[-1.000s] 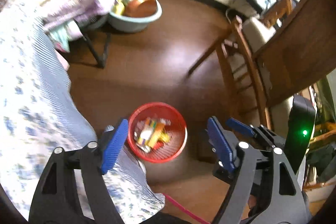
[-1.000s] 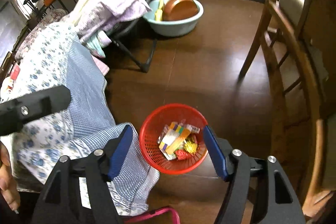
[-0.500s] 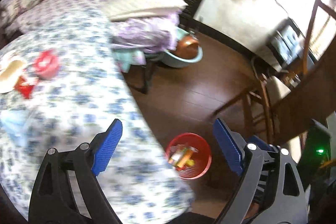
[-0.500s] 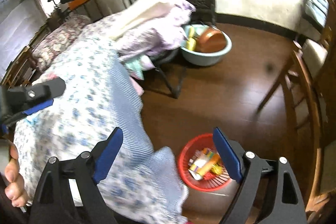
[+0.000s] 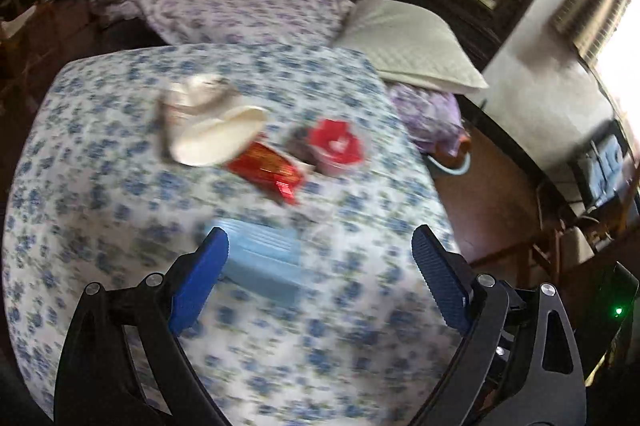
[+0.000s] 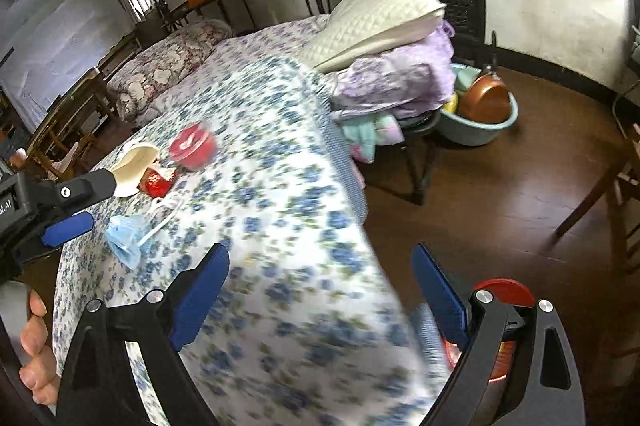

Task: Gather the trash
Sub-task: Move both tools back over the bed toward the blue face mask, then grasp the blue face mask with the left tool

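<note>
On the blue-flowered tablecloth [image 5: 100, 194] lie a crumpled white paper bowl [image 5: 208, 130], a red wrapper [image 5: 268, 170], a red-lidded cup [image 5: 338, 146] and a blue face mask [image 5: 264, 262]. My left gripper [image 5: 320, 274] is open and empty, just above the mask. It also shows at the left of the right wrist view [image 6: 68, 210]. My right gripper [image 6: 320, 294] is open and empty over the table's near edge. The red trash basket [image 6: 506, 310] sits on the floor, mostly hidden behind my right finger. The mask [image 6: 126, 234], the cup [image 6: 192, 146] and the bowl [image 6: 134, 166] show there too.
A chair piled with a white pillow [image 6: 376, 22] and purple bedding [image 6: 400, 82] stands beyond the table. A light blue basin [image 6: 480, 118] holding a copper pan sits on the brown floor. A wooden chair [image 6: 616, 186] is at the right. A bed [image 5: 224, 2] lies behind.
Both grippers have swung up from the red basket on the floor to the table top. The trash on the cloth has come into view; the basket has dropped to the lower right.
</note>
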`<state>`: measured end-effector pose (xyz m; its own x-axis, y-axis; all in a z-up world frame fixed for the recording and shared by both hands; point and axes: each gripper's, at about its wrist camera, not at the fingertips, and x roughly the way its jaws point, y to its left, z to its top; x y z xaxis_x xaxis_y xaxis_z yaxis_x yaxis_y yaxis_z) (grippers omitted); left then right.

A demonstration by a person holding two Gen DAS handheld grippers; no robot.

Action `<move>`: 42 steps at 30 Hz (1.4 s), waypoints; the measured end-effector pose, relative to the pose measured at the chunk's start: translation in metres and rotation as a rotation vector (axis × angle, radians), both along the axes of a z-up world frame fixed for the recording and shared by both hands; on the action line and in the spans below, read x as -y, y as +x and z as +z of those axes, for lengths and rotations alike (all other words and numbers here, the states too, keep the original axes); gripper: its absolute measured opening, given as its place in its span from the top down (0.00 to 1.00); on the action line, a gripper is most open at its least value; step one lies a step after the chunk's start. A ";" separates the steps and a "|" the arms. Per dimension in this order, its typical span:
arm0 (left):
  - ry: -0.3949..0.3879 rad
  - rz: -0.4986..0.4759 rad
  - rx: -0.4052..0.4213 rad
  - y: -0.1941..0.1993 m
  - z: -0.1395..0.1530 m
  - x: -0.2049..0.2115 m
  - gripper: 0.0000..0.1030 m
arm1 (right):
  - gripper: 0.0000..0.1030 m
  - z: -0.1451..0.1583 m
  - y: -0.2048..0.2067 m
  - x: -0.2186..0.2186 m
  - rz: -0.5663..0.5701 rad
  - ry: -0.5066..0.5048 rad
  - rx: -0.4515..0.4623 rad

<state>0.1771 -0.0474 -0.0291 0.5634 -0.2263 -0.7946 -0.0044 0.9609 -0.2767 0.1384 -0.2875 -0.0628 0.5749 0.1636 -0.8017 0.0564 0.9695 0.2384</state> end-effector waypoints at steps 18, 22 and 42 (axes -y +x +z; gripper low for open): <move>0.162 -0.088 -0.083 0.004 -0.047 0.015 0.09 | 0.12 -0.012 -0.005 0.000 0.081 0.029 0.057; 0.187 -0.075 -0.087 0.006 -0.058 0.015 0.14 | 0.12 -0.011 -0.007 -0.005 0.098 -0.014 0.070; 0.148 0.181 0.081 -0.011 0.007 -0.057 0.50 | 0.12 -0.005 0.011 -0.045 0.208 -0.150 0.065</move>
